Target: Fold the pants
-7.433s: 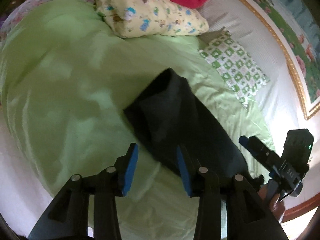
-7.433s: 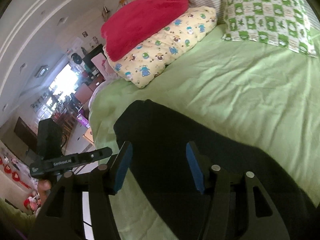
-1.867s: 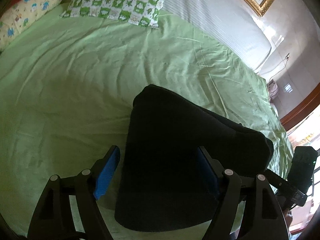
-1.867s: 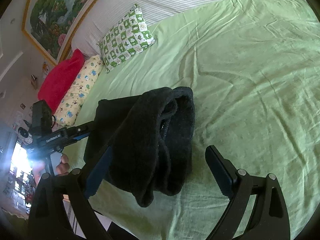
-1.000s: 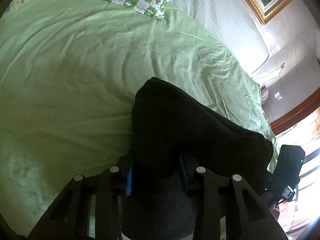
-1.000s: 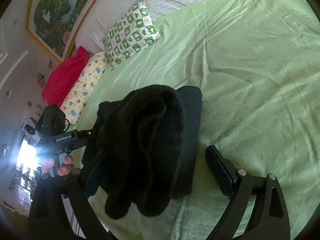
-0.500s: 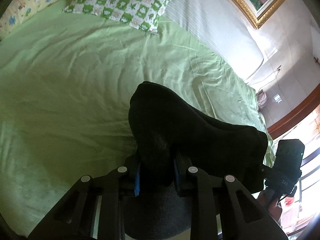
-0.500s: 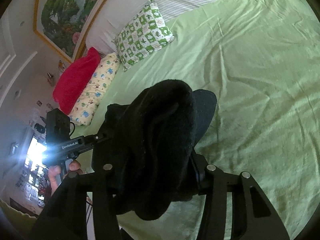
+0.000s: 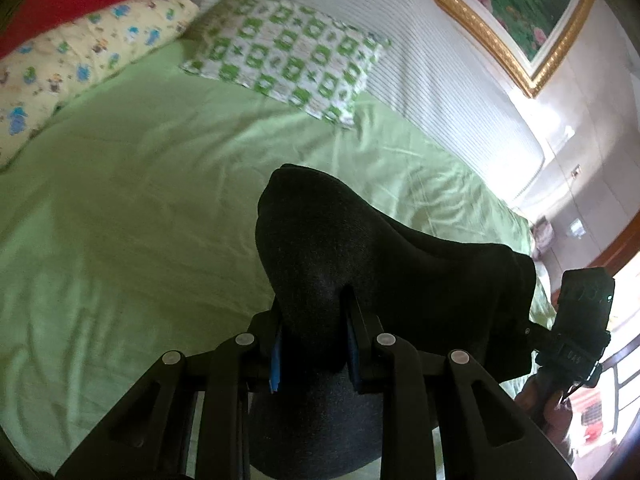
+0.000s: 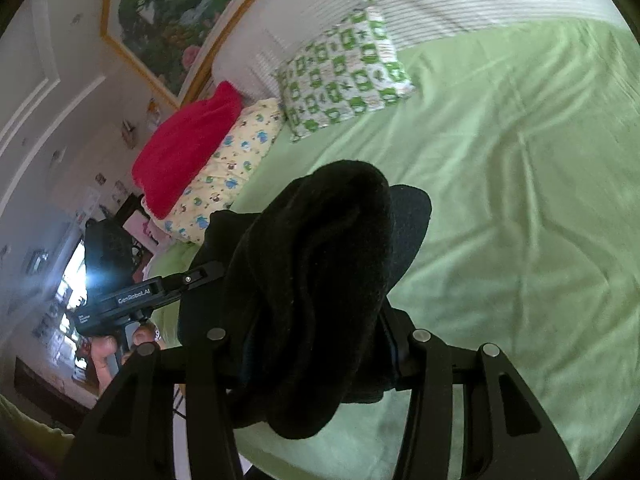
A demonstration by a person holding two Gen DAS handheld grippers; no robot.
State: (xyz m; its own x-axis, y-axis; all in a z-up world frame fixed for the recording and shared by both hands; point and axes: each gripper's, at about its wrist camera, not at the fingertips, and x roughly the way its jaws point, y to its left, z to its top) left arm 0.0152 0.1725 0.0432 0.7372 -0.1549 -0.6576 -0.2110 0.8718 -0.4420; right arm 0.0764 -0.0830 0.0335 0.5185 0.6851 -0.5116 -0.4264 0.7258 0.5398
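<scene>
As pants [image 9: 360, 256] bunch | right tongs [image 10: 316, 344] tips hidden | bed [image 9: 120, 208] blurred

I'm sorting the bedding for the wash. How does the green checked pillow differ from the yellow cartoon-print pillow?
The green checked pillow carries a grid of green and white squares; the yellow cartoon-print pillow has small blue and green figures scattered on pale yellow. The green checked pillow has nothing on it, while the yellow one bears a red cushion. The checked one leans against the striped headboard; the yellow one lies further toward the bed's edge. Both rest at the head of the green sheet.
</scene>
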